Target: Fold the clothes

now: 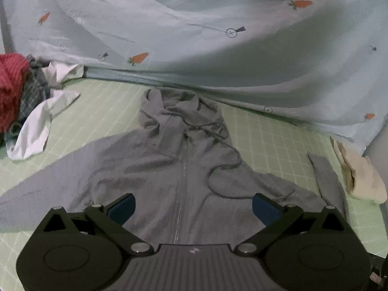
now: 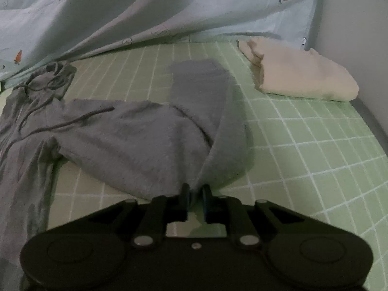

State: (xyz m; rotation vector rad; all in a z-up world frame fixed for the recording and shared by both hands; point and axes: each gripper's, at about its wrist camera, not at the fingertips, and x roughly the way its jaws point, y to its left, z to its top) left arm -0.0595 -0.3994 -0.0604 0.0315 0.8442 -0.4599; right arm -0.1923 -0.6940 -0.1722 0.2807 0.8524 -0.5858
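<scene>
A pale blue carrot-print curtain (image 1: pixel 194 36) hangs behind the green checked sheet (image 2: pixel 303 145); a plain wall (image 2: pixel 351 24) stands beside it.

Green grid sheet (image 2: pixel 303 131) w/ grey hoodie (image 2: pixel 135 135)

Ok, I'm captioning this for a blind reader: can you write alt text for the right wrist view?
The right gripper pinches a fold of the grey hoodie's sleeve, which lies on a green checked sheet. A folded cream garment sits further back on the right, and a pale blue curtain with carrot prints hangs behind.
</scene>
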